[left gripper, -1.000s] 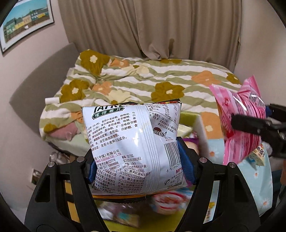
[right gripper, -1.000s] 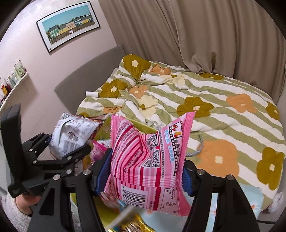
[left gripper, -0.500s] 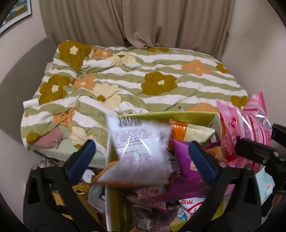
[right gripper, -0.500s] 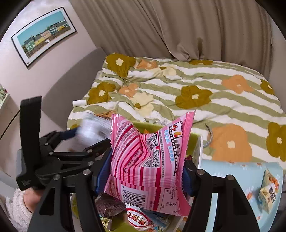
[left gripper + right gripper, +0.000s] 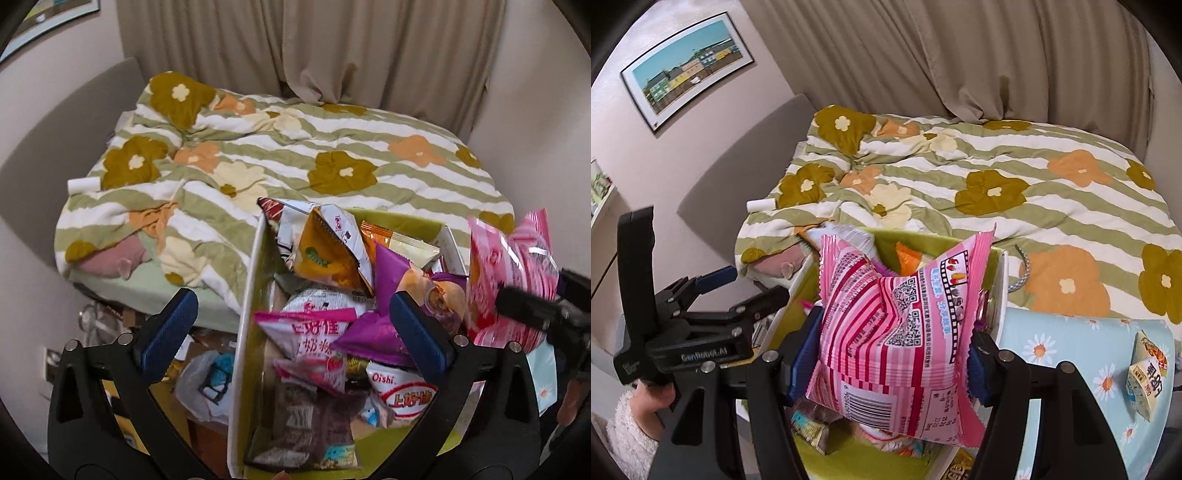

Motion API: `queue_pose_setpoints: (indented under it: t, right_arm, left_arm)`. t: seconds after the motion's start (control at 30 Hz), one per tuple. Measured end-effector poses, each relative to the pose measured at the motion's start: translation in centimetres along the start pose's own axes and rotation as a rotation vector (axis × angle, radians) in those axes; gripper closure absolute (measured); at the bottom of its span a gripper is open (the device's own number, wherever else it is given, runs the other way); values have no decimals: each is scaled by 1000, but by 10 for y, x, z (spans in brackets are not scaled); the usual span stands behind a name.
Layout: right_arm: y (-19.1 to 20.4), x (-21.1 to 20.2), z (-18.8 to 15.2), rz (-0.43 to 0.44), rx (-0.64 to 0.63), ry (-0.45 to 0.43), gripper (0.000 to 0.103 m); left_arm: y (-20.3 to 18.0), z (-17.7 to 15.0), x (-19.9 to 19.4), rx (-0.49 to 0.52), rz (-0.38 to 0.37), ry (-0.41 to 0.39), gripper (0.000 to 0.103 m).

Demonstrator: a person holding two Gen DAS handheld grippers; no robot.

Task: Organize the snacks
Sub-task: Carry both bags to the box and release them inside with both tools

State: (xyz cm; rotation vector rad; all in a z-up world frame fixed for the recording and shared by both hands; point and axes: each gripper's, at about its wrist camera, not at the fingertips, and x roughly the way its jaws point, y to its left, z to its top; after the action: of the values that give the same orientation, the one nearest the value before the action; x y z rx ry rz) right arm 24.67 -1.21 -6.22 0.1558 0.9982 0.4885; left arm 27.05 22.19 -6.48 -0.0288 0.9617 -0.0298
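Now the left tongs (image 5: pixel 291 321) gape empty, their packet dropped into the bin (image 5: pixel 251 295); the right tongs (image 5: pixel 890 354) pinch the pink packet (image 5: pixel 897 332), next to go.

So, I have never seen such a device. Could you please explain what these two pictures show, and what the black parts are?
A person holds one hand-held gripper in each hand; no robot arm is present. Each gripper carries a camera looking along its two fingers, which gives the two pictures. The left gripper is open and empty above a green storage box full of snack packets. The right gripper is shut on a pink striped snack bag over the same box. Behind is a bed with a flowered blanket. A small carton lies on a blue daisy cloth.
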Motion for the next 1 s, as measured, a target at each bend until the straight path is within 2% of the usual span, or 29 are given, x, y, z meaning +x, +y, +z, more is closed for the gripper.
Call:
queue_pose_setpoints:
  t: [0.13, 0.23, 0.33, 0.37, 0.47, 0.6, 1.0]
  right_arm:
    - [11, -2, -15, 17, -14, 19, 38]
    - [17, 0, -28, 16, -13, 42, 36]
    - [20, 4, -39, 53, 3, 59, 18]
    - [20, 4, -43, 65, 11, 61, 9]
    - [19, 3, -53, 60, 27, 52, 1]
    - [15, -1, -60, 22, 27, 32, 1]
    - [20, -19, -64, -20, 21, -44, 1]
  left_arm:
    - [3, -8, -13, -20, 19, -17, 0]
    - [3, -14, -15, -6, 63, -18, 0]
    - [6, -21, -15, -21, 61, -11, 0]
    - [8, -25, -15, -30, 55, -7, 0]
    - [9, -34, -13, -37, 50, 9, 0]
    - [9, -40, -13, -45, 39, 20, 0]
    - [-1, -40, -19, -3, -9, 24, 0]
